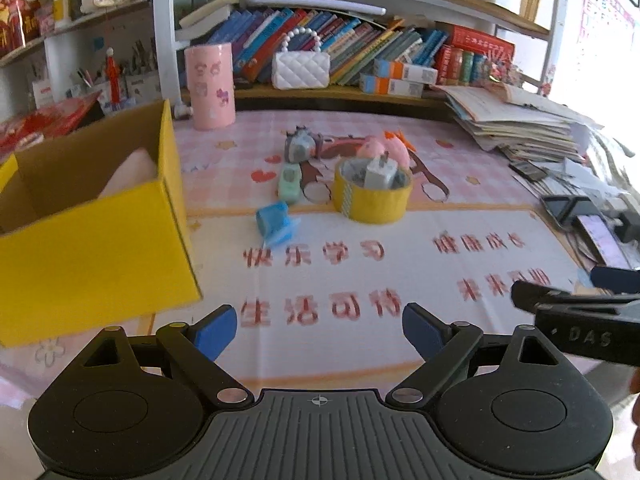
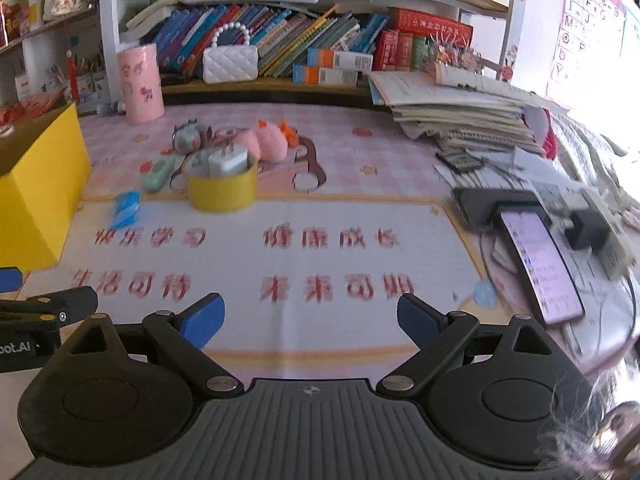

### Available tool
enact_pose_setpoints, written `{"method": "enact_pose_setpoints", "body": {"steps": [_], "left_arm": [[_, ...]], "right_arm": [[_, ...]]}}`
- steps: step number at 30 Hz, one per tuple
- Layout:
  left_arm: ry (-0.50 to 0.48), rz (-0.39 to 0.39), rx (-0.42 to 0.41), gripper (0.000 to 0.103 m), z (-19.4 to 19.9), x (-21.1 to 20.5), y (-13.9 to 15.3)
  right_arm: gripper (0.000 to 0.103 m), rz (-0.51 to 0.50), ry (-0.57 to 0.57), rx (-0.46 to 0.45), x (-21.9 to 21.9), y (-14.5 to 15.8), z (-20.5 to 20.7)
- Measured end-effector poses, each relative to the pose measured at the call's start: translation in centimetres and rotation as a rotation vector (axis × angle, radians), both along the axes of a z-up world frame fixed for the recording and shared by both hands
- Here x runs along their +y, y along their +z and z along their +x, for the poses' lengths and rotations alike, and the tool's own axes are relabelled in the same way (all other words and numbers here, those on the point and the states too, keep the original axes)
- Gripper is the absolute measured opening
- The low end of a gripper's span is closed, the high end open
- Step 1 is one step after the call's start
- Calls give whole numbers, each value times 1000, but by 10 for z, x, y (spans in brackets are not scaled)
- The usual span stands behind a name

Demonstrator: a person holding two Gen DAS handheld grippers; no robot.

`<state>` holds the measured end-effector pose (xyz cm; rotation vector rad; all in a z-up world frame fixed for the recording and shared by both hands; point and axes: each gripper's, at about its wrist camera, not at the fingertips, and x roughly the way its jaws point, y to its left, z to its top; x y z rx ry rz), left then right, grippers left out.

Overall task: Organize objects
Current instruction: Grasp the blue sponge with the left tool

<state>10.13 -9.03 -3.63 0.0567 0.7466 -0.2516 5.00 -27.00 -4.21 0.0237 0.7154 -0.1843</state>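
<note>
Most of the sorting looks still to be done. The open yellow cardboard box (image 1: pixel 92 240) at the left of the worktop (image 1: pixel 420 280) already holds something pale pink and soft (image 1: pixel 134 172), too hidden behind the wall to identify; whether anything lies beneath it cannot be told. A cluster of loose things remains well apart from the box, in the middle of the pink printed mat: a wide roll of yellow tape (image 1: pixel 372 202) with a white plug-like block (image 1: pixel 380 172) resting inside its ring, a pink plush toy (image 1: pixel 384 148) just behind it, a small grey toy camera (image 1: pixel 300 146), a mint-green oblong case (image 1: pixel 289 186) and a small blue crumpled packet (image 1: pixel 276 222) nearest the box. Both tools hover low over the near edge of the mat, short of the cluster: the left tongs (image 1: pixel 318 332) stand wide apart with nothing between the blue pads, and the right tongs (image 2: pixel 310 322) are likewise spread and empty. By my reading, roughly six pieces await boxing, the blue packet being the closest candidate.
</note>
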Motion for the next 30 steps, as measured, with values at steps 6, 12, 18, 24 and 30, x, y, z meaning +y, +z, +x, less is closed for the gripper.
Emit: {"method": "enact_pose_setpoints", "body": {"steps": [6, 12, 18, 24, 30], "left_arm": [[67, 11, -10, 66, 29, -14, -2], [144, 33, -5, 49, 67, -23, -10], [210, 81, -24, 48, 107, -31, -19], [235, 108, 33, 41, 140, -34, -39], [239, 102, 74, 31, 147, -31, -50]], "right_arm": [[93, 28, 34, -46, -21, 6, 32], [93, 40, 104, -79, -32, 9, 61], [93, 47, 181, -80, -36, 8, 82], [93, 51, 237, -85, -37, 7, 96], [95, 51, 277, -89, -39, 4, 104]]}}
